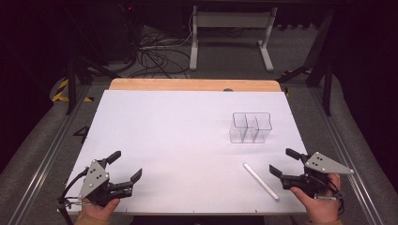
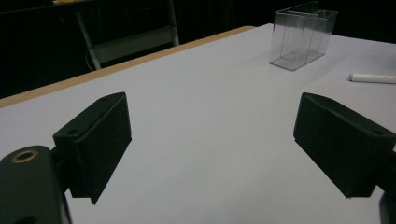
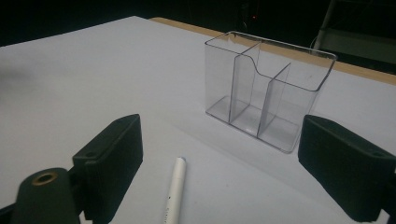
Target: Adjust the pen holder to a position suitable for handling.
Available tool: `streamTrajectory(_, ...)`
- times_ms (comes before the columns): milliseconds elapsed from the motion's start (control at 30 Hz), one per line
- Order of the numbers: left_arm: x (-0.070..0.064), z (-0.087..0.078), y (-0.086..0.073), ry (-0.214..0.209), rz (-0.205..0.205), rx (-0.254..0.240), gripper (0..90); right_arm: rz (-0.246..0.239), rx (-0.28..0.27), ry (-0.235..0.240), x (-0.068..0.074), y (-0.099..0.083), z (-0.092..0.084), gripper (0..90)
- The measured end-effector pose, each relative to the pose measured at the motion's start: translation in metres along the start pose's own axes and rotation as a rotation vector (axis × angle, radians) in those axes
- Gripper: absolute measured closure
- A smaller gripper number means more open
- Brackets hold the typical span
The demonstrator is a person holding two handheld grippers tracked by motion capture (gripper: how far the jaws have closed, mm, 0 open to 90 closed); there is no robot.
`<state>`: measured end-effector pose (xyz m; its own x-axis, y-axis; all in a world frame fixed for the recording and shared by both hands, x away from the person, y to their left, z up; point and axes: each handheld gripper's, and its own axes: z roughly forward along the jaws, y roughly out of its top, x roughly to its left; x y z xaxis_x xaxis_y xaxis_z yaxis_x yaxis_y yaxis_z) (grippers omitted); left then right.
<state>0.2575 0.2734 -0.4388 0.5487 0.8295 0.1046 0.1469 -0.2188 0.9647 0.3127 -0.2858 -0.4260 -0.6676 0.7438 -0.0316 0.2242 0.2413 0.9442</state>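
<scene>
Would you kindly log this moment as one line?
left hand-held gripper: open, empty | right hand-held gripper: open, beside white pen | clear organizer: empty

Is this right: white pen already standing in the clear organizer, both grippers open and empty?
Not quite. The white pen is not in the clear organizer; it lies flat on the table, in front of the organizer near the right gripper, as the high view shows. The organizer's compartments are empty in the right gripper view. The rest holds: the left gripper and the right are open and empty.
</scene>
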Motion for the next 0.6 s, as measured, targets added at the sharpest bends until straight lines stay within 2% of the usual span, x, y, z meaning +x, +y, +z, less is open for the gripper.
streamTrajectory(367, 0.0044, -0.0012, -0.0012, -0.027, -0.069, -0.021, 11.9, 0.003, 0.026, 0.021, 0.0024, 0.0002, 0.0026, 15.8)
streamTrajectory(600, 0.0034, -0.0011, -0.001, -0.013, -0.053, -0.013, 12.2, -0.011, 0.039, 0.034, 0.0039, 0.002, 0.005, 18.6)
